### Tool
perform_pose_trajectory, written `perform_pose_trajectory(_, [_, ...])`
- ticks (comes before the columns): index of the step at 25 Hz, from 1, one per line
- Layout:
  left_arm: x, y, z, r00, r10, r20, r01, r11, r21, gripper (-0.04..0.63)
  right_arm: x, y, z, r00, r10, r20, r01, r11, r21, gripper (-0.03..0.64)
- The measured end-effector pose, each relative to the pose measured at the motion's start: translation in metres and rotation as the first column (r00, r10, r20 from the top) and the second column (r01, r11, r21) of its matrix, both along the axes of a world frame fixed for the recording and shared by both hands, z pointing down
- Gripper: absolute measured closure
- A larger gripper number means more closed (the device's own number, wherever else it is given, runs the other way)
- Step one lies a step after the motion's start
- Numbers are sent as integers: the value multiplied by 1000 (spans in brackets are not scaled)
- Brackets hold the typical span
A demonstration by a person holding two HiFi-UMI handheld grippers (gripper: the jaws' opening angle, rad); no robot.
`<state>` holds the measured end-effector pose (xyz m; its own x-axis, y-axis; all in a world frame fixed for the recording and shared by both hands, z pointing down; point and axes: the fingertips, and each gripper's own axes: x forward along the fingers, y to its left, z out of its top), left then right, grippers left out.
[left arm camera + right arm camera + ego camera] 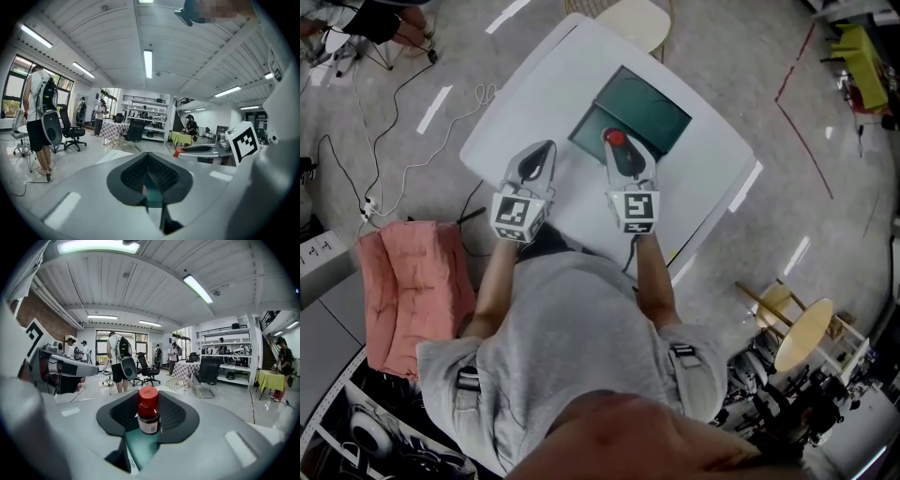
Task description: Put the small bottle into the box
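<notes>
My right gripper (617,142) is shut on a small brown bottle with a red cap (615,138). In the right gripper view the bottle (148,411) stands upright between the black pads (174,416). It hangs over the near part of a dark green box (654,111) on the white table (534,89); the box's green surface (140,448) shows below the jaws. My left gripper (546,150) hovers just left of the box with its jaws together and nothing in them. In the left gripper view its pads (133,174) meet, with green box (153,199) behind.
A pink cushioned seat (412,291) stands on the floor to the left, with cables (412,103) beyond it. A cream chair (633,21) sits at the table's far side. Round wooden stools (803,333) stand at the right. People (117,359) and office chairs (149,372) fill the room behind.
</notes>
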<state>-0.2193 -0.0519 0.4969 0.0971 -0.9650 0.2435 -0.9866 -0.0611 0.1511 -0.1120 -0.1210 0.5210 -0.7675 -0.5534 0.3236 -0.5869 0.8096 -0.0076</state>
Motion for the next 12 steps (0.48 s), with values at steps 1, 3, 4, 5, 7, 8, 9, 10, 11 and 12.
perform_pose_trajectory(1, [-3,-2,2,1000,2,-1,-2,1000,-4,583,-4,-2,2,1000,-3,-1,3,1000,-4,486])
perform_pose_trajectory(3, [-7,-7,7,1000,6,-4,-6,1000,-14,583,-10,-5,8,1000,-6,-4,6,1000,-15,486])
perform_pose_trajectory(4, [-10,-10,9,1000,8,-6,-8,1000,-21,583,-14,-7,12,1000,-7,-5,7,1000,-21,486])
perform_pose_trajectory(5, [-13,-13,12,1000,9,-8,-9,1000,-28,583,-17,-10,16,1000,-8,-8,7,1000,-28,486])
perform_pose_trajectory(7, [-17,-20,16,1000,15,-13,-15,999,-35,583,-23,-14,23,1000,-9,-15,8,999,-40,486])
perform_pose_trajectory(8, [-19,-24,18,1000,18,-15,-19,999,-37,583,-26,-16,26,1000,-9,-19,8,999,-46,486])
perform_pose_trajectory(9, [-22,-27,20,1000,21,-16,-22,999,-40,583,-28,-18,30,1000,-7,-22,6,999,-52,486])
perform_pose_trajectory(10, [-24,-31,21,1000,24,-16,-25,999,-42,583,-30,-20,33,1000,-5,-24,4,998,-59,486])
perform_pose_trajectory(11, [-26,-34,23,999,28,-16,-29,999,-45,583,-33,-22,36,1000,-4,-27,2,998,-64,486])
perform_pose_trajectory(12, [-28,-36,25,999,32,-14,-33,998,-50,583,-35,-24,39,1000,-3,-31,1,998,-69,486])
